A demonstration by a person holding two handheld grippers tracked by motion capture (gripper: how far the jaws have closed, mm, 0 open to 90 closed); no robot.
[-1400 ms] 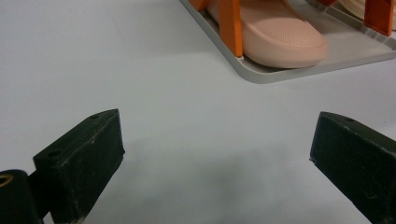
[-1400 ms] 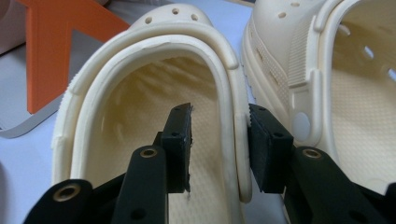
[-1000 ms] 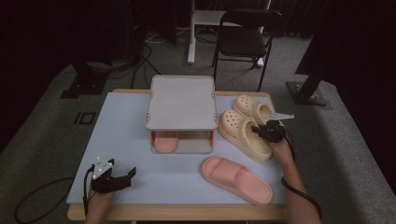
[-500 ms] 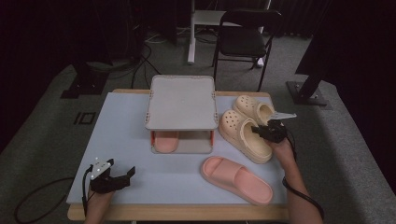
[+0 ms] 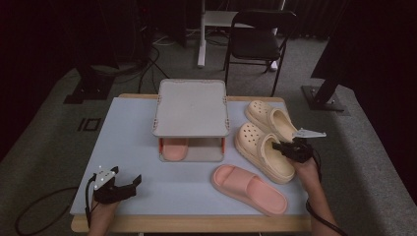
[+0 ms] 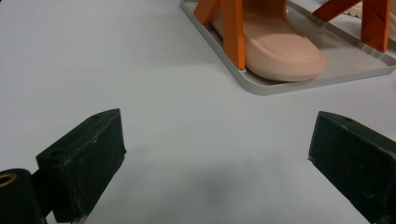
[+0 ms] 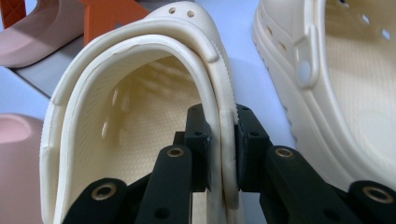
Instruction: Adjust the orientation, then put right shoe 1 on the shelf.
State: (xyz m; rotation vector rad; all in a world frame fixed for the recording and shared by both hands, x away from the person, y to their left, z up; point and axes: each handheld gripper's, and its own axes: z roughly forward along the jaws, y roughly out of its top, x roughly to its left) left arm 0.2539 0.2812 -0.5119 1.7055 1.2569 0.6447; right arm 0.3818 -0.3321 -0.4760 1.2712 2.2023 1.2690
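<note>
Dark room with black curtains, grey carpet, and a pale blue-grey table [image 5: 128, 147] doing all the work here. Closest to the person's edge, the left gripper [image 5: 129, 185] just sits low on the bare tabletop with its jaws wide apart, nothing between them; in the left gripper view you look straight across the empty surface at the shelf rack [image 6: 280, 84]. Next up is a pink slide [image 5: 249, 189] lying loose near the front of the table. A bit further back on the right, the right gripper [image 7: 220, 147] is clamped tight on the cream clog [image 7: 140, 116], pinching the side wall and the folded strap right at the opening, one jaw inside the shoe and one outside. Second cream clog [image 5: 271, 118] sits just beside it, a little farther back. Beyond that is the little two-level rack with a grey top and orange legs, and the other pink slide [image 5: 174, 148] is already tucked on the bottom tier. So I'd say this is the pick-up step for the nearer clog, grip is made and the shoe looks about ready to travel. Next move probably wants a clean lift and a swing left over to the rack without letting the soft wall slip out of the pinch. Chair [image 5: 259, 39] sits way at the back.
</note>
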